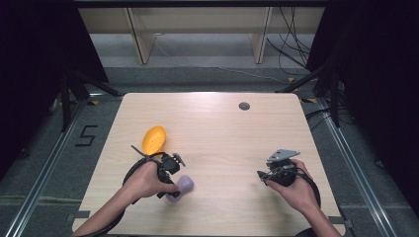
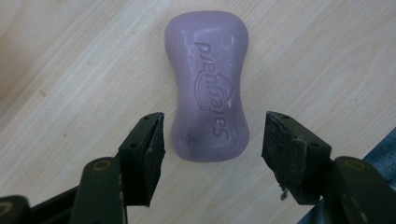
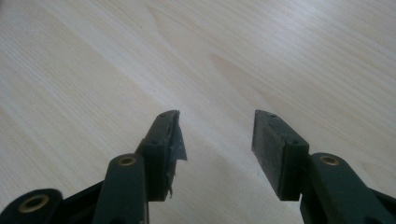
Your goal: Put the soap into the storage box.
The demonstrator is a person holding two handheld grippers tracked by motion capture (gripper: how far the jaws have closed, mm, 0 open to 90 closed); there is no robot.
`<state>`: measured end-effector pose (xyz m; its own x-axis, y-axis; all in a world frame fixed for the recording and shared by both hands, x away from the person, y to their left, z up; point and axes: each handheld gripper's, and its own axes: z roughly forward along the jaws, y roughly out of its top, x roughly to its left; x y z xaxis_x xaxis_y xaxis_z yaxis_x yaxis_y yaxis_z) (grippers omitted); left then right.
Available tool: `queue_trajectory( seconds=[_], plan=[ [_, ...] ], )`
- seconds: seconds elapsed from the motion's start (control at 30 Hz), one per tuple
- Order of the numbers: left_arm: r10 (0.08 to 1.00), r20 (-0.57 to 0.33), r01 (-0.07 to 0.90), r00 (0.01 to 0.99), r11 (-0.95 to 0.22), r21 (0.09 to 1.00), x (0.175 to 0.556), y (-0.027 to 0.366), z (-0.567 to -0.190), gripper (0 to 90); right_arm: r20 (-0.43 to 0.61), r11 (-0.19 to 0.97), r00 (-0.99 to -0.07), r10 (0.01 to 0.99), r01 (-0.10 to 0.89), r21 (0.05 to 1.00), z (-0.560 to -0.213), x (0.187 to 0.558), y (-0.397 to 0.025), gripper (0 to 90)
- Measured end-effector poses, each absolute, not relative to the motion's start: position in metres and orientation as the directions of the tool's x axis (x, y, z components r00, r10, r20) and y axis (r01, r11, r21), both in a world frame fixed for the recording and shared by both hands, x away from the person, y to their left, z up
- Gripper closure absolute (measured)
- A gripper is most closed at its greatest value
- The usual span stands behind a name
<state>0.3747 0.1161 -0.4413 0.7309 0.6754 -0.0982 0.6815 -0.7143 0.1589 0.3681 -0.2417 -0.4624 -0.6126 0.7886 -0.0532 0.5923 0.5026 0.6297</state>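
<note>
Straddling purple soap (image 2: 208,95), left claw (image 2: 212,140) open | soap half-hidden overhead | right claw (image 3: 217,135) open, empty

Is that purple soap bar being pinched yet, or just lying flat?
Lying flat, unpinched. The soap bar rests logo-up on the table, with the left gripper open and a gap on each side.
</note>
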Motion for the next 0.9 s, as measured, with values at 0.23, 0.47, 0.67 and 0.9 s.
queue_trajectory(
  seconds=[0.23,0.47,0.67,0.9],
  plan=[
    [0.680,-0.075,0.684,0.729,-0.720,0.119,0.383,0.103,-0.448,38.3,-0.066,0.514,-0.621,0.781,0.579,0.633,-0.464,0.369,-0.242,51.4],
    [0.681,-0.058,0.684,0.730,-0.725,0.086,0.391,0.092,-0.454,38.4,-0.070,0.520,-0.627,0.776,0.573,0.633,-0.464,0.369,-0.242,51.4],
    [0.713,-0.038,0.714,0.700,-0.697,0.072,0.392,0.086,-0.464,38.4,-0.067,0.521,-0.629,0.774,0.574,0.632,-0.464,0.369,-0.242,51.3],
    [0.710,-0.022,0.710,0.704,-0.702,0.056,0.395,0.082,-0.469,39.6,-0.052,0.513,-0.622,0.781,0.593,0.621,-0.463,0.368,-0.241,51.2]
  ],
)
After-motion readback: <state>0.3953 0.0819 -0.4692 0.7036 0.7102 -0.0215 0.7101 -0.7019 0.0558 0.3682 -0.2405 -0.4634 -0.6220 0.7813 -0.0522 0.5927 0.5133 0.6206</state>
